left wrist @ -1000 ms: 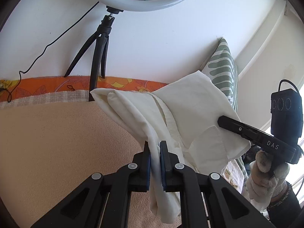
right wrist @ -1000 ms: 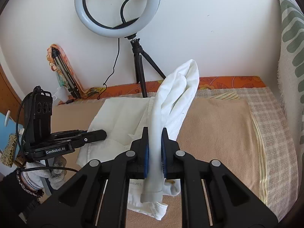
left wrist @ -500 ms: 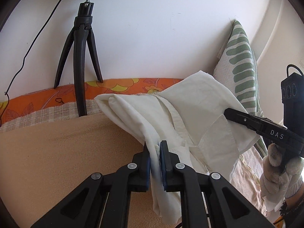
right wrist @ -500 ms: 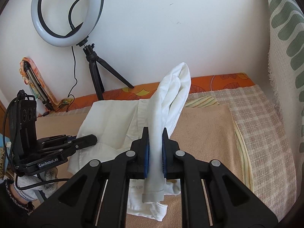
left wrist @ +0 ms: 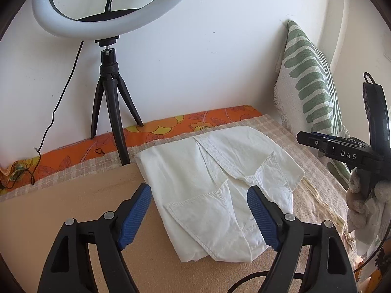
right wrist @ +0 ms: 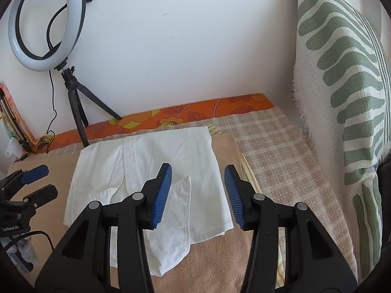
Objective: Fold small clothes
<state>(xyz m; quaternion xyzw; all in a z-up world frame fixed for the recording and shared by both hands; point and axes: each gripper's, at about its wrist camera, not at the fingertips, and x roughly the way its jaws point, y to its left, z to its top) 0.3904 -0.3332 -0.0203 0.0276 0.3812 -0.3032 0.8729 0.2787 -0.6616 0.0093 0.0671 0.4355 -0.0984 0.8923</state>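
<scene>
The white garment (left wrist: 220, 183) lies flat on the bed (left wrist: 61, 210), in front of the ring-light tripod (left wrist: 110, 112), its long axis running away from both claws. The left claw (left wrist: 199, 216) and right claw (right wrist: 198, 196) hover wide and empty over its near hem, the right over the hem's right-hand part.

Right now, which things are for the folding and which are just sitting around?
For the folding:
- white cotton garment, lying folded on the tan blanket
- left gripper, jaws open
- right gripper, jaws open

Just sitting around:
- white ring light on its black tripod
- green-striped woven cushion
</scene>
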